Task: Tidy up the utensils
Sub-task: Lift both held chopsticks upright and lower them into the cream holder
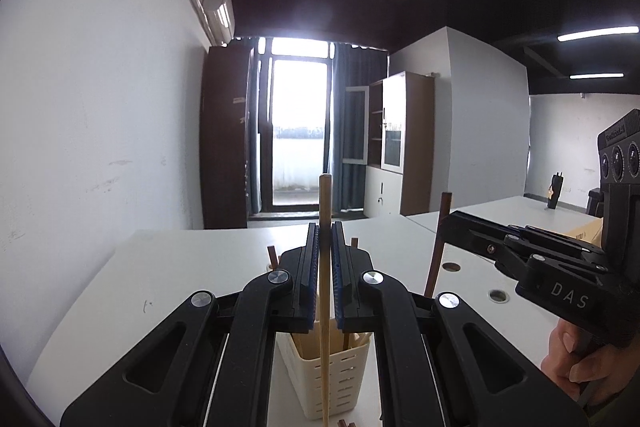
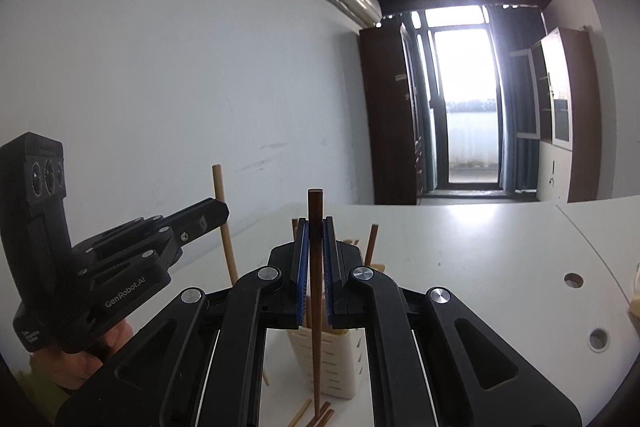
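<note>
My left gripper (image 1: 326,239) pinches a light chopstick (image 1: 325,203) upright between its fingers. My right gripper (image 2: 316,231) pinches a dark chopstick (image 2: 315,203) the same way. Both sticks hang over the white holder (image 1: 340,379) on the bench (image 1: 180,267).

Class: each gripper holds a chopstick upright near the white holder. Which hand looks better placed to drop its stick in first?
Probably left: its light chopstick stands directly before the holder; the right's dark chopstick sits slightly off-centre.
</note>
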